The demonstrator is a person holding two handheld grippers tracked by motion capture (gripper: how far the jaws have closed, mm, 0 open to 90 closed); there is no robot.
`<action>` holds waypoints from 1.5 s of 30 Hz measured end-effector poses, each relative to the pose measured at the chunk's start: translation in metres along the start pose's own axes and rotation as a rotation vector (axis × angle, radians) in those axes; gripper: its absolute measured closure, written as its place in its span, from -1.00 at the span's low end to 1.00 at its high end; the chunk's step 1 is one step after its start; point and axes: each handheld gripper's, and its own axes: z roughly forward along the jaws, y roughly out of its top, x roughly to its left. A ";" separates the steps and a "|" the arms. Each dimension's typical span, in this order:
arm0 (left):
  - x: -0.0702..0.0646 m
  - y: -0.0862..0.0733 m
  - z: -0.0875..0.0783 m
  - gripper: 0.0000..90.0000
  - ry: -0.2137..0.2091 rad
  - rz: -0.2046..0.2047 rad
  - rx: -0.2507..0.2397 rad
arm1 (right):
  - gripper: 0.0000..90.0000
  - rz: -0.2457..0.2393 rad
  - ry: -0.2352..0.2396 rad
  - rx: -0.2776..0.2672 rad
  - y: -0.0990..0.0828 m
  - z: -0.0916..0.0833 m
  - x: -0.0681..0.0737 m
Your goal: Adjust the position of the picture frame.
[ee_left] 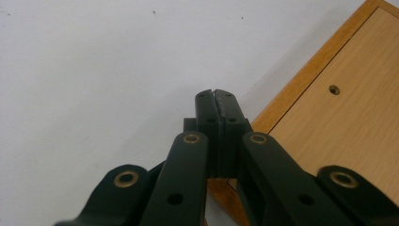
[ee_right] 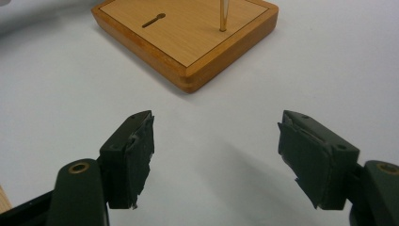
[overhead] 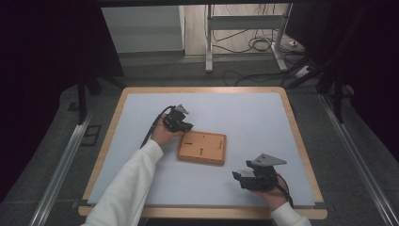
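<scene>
A flat wooden board [overhead: 202, 147] lies on the white table mat, with a keyhole slot [ee_right: 154, 20] and a thin upright metal pin [ee_right: 224, 16] on its top. My left gripper [overhead: 187, 126] rests at the board's far left corner, its jaws pressed together with nothing between them; in the left gripper view the tips [ee_left: 216, 96] hover over the mat just beside the board's edge [ee_left: 301, 84], which has a small hole. My right gripper [overhead: 238, 177] sits near the table's front right, jaws spread wide and empty [ee_right: 216, 155], pointing toward the board.
The white mat [overhead: 244, 113] covers a wood-rimmed table [overhead: 301, 136]. Beyond the far edge stand a metal frame's legs [overhead: 209, 42] and loose cables [overhead: 259, 44] on the floor. Dark curtains hang at both sides.
</scene>
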 end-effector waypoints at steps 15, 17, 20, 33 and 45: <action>-0.023 -0.023 -0.015 1.00 -0.029 0.029 -0.013 | -0.40 -0.003 -0.006 -0.001 0.000 0.000 0.000; -0.029 -0.028 -0.018 1.00 -0.034 0.038 -0.018 | -0.40 -0.003 -0.006 0.000 0.000 0.000 0.000; -0.039 -0.037 -0.024 1.00 -0.046 0.046 -0.022 | -0.40 -0.005 -0.007 0.003 0.000 0.001 0.000; -0.057 -0.055 -0.030 1.00 -0.084 0.068 -0.021 | -0.40 -0.012 -0.010 0.012 -0.001 0.003 0.000; -0.078 -0.062 -0.035 1.00 -0.138 0.089 -0.010 | -0.40 -0.016 -0.016 0.018 0.000 0.003 0.000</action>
